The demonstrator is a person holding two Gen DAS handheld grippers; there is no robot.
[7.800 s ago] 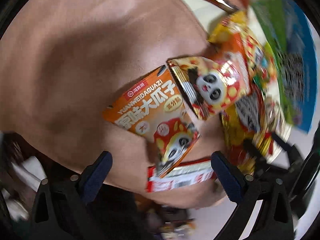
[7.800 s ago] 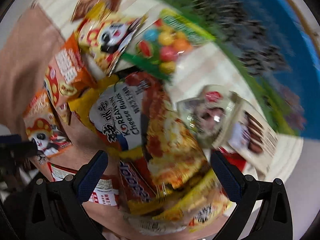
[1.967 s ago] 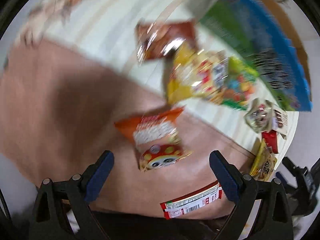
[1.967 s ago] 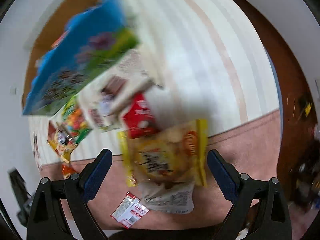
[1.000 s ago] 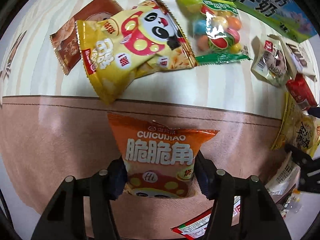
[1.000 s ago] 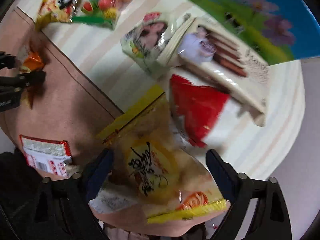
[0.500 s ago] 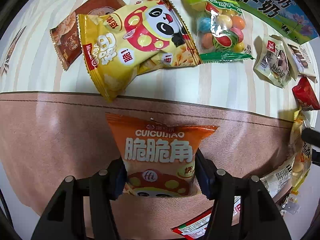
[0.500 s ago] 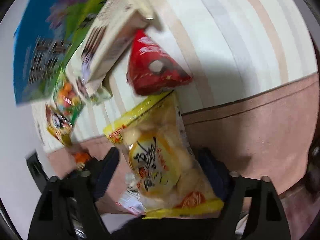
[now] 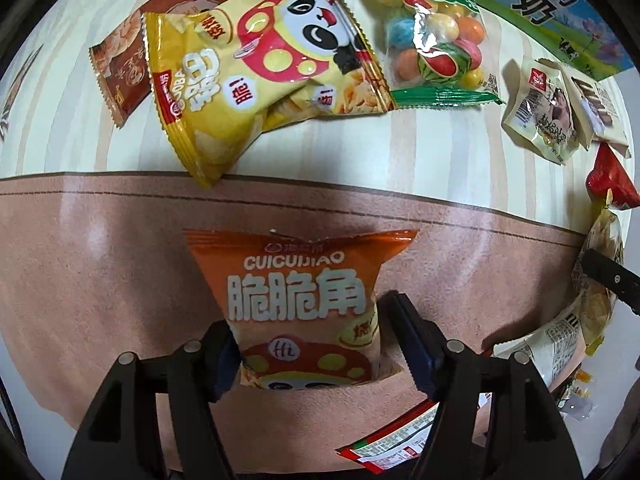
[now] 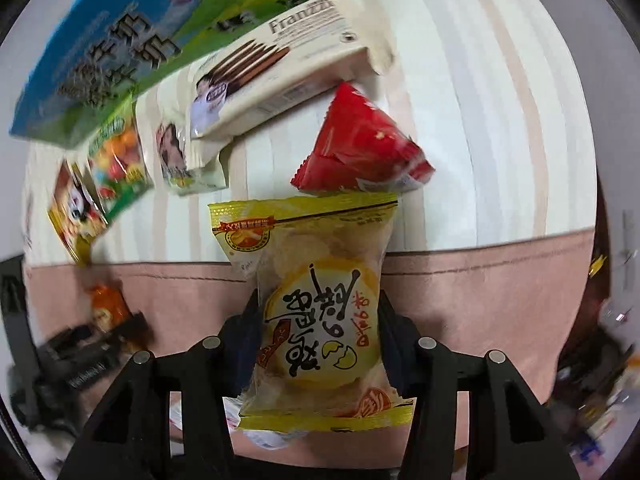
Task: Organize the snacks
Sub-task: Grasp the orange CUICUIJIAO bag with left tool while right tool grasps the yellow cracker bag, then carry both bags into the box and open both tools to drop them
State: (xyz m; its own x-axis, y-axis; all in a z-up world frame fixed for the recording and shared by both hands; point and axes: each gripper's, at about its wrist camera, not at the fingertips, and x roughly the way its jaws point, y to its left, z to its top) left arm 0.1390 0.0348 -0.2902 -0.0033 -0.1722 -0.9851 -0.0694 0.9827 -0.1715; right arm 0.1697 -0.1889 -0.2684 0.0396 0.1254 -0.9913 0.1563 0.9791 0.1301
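1. Jaws of the left gripper (image 9: 308, 354) have just been widening; the orange snack bag (image 9: 300, 304) sits between them, right pad clear of it.
2. Jaws of the right gripper (image 10: 320, 344) have just closed, pinching the yellow cracker bag (image 10: 320, 320).
3. At 12 o'clock beyond it lies a red packet (image 10: 356, 152) on the striped counter (image 10: 480, 120).

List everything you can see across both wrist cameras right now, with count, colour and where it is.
Orange snack bag: 1, orange, on the pink band, between the left gripper's fingers.
Yellow clear-window packet: 1, yellow, between the right gripper's fingers.
Panda bag: 1, yellow, striped cloth, overlapping the brown packet.
Brown packet: 1, brown, far left.
Candy bag: 1, green with coloured balls, beside the panda bag.
Red packet: 1, red, just beyond the yellow packet.
Biscuit box: 1, cream.
Milk carton: 1, blue-green, far edge.
Left gripper: black, jaws just opening.
Right gripper: black, jaws just closed in, pressing the packet.
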